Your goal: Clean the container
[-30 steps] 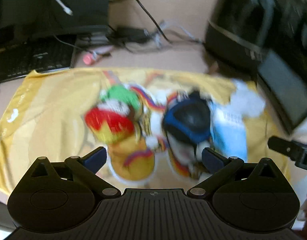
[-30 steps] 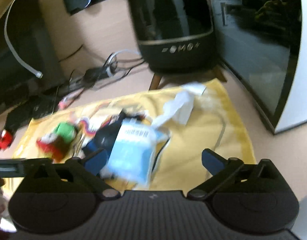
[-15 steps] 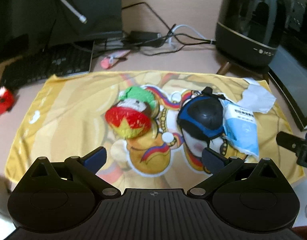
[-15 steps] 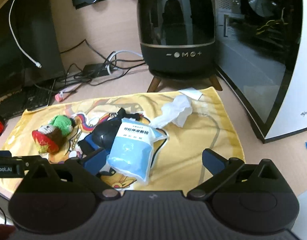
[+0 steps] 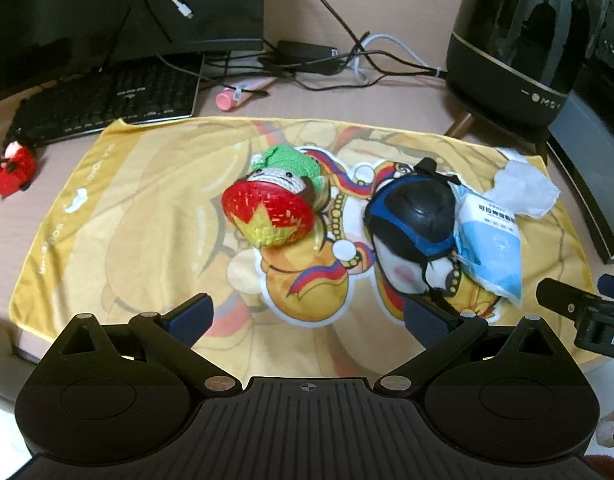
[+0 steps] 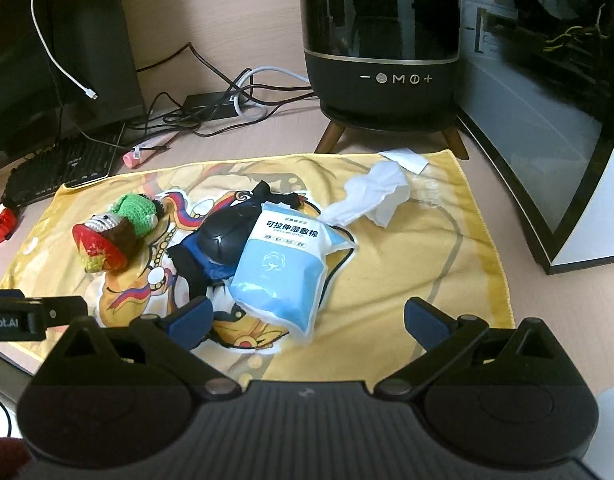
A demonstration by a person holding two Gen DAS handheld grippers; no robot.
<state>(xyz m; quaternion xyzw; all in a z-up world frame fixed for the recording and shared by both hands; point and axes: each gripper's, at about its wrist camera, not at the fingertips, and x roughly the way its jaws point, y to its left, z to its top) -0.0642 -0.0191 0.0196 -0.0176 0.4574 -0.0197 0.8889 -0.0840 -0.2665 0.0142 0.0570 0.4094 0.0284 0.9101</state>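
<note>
Blue-tipped and wide apart, the fingers of my left gripper (image 5: 309, 316) and my right gripper (image 6: 307, 316) hold nothing above the near edge of the yellow cloth (image 5: 147, 216). Farther out on the cloth a black and blue container (image 5: 417, 210) lies in the middle, touching a light blue wipes pack (image 6: 283, 264) on its right, with a knitted toy (image 5: 275, 204) to its left. White tissue (image 6: 371, 196) lies near the far right corner.
</note>
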